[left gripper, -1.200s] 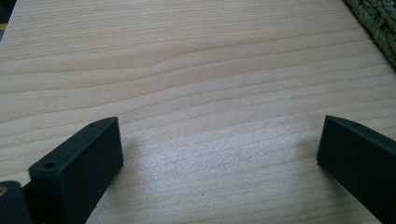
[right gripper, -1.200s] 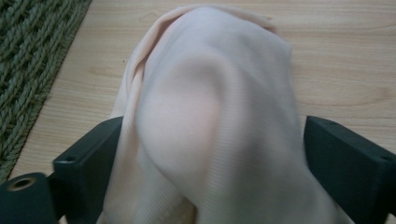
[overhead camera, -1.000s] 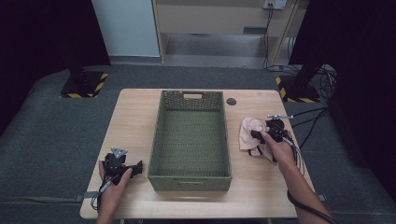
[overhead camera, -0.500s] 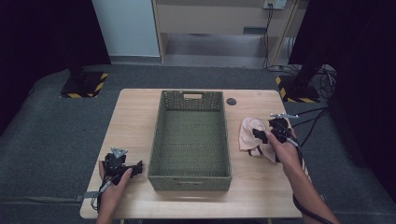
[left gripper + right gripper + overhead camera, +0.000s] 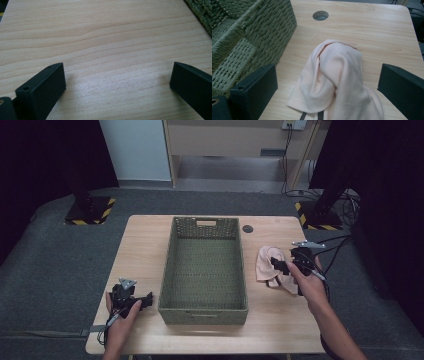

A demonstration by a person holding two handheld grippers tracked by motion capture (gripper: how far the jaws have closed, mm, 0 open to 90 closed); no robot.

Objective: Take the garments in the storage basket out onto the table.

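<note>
Lying crumpled on the wooden table [image 5: 145,245], one pale pink cloth [image 5: 334,75] sits just right of the single green woven basket [image 5: 204,265]. Over the cloth hangs the right gripper [image 5: 280,265], jaws spread wide on either side of it, gripping nothing. Near the front-left corner, the left gripper [image 5: 145,300] rests with jaws wide apart over bare wood. One round hole [image 5: 320,15] lies beyond the cloth.

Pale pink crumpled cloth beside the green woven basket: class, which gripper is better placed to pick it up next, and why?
Right. The right gripper hangs open directly over the pale pink crumpled cloth, jaws either side of it. The left gripper sits across the green woven basket, open over bare wooden table.
</note>
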